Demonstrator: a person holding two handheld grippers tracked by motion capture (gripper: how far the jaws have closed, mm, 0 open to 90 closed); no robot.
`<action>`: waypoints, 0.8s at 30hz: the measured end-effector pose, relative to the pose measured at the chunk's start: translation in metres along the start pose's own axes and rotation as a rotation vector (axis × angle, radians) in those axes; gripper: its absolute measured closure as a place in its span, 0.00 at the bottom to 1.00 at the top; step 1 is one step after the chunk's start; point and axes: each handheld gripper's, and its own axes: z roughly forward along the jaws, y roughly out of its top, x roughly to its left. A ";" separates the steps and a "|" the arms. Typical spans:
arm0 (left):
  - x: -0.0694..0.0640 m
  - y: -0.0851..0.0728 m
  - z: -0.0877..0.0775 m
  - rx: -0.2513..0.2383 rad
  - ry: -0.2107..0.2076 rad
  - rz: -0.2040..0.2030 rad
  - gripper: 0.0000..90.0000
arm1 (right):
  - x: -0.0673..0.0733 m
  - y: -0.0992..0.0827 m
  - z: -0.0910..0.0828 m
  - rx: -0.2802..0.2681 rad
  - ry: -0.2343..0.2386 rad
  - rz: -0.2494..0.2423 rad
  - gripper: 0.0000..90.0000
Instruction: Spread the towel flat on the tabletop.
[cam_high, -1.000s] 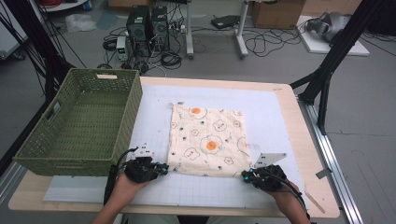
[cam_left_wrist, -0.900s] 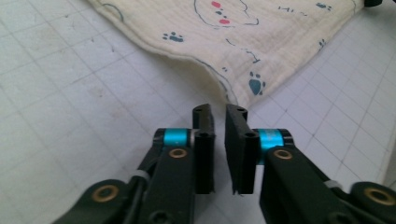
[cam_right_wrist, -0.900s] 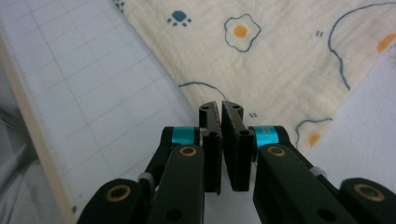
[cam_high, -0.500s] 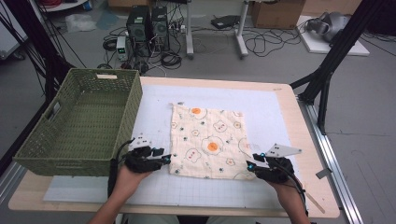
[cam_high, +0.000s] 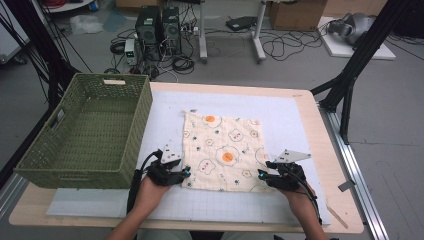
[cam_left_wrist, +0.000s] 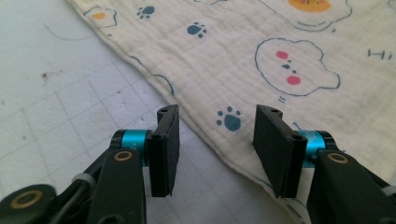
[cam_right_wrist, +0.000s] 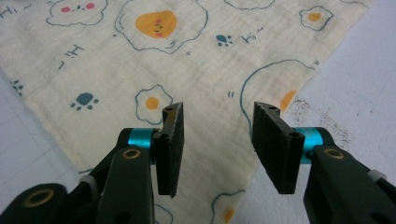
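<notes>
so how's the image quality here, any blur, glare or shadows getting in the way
High view: even, soft light, no glare, slightly soft detail; the cloth and green basket read clearly. Left gripper view: the cloth's weave is sharp, and the near jaws of the left gripper are a little soft. Right gripper view: the same, with faint shadow under the right gripper.

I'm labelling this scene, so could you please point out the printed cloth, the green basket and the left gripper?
printed cloth (cam_high: 225, 150): high view, middle of the fabric.
green basket (cam_high: 137, 130): high view, its right wall.
left gripper (cam_left_wrist: 215, 140): left gripper view, midway between its open jaws, above the cloth's edge.
</notes>
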 end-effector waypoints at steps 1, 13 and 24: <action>-0.002 0.000 -0.001 0.004 -0.010 0.016 0.68 | 0.000 0.000 0.000 -0.001 0.000 0.003 0.59; 0.010 -0.003 -0.018 0.051 -0.047 0.016 0.78 | -0.004 0.001 0.000 -0.008 -0.032 0.023 0.58; 0.030 0.005 -0.011 -0.094 -0.081 -0.141 0.57 | -0.023 0.015 0.031 0.032 -0.076 0.117 0.78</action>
